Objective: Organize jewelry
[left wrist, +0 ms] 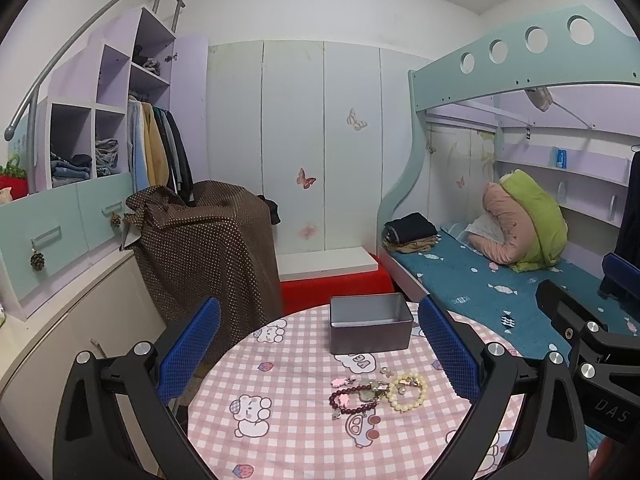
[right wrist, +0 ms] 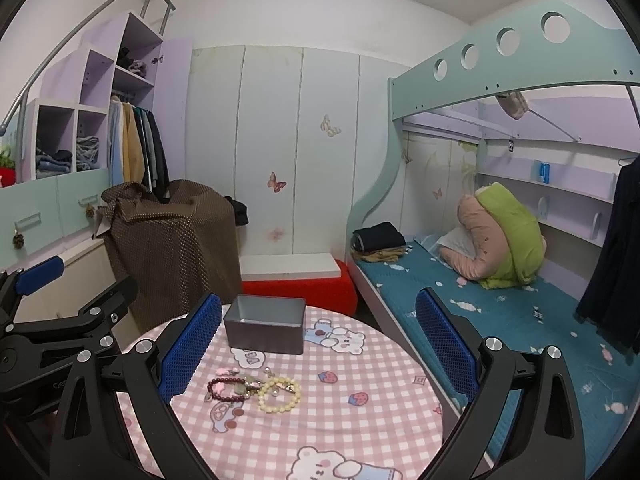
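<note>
A small heap of jewelry lies on the round table with the pink checked cloth: a dark red bead bracelet, a cream bead bracelet, a pink charm and small metal pieces. An open grey metal tin stands behind them, empty as far as I see. My left gripper is open above the table, the jewelry between its blue pads. In the right wrist view my right gripper is open, with the cream bracelet, red bracelet and tin to its left.
A brown dotted cloth covers a box left of the table. A red stool with a white board stands behind it. A bunk bed with a blue sheet runs along the right. Wardrobe shelves are at the left.
</note>
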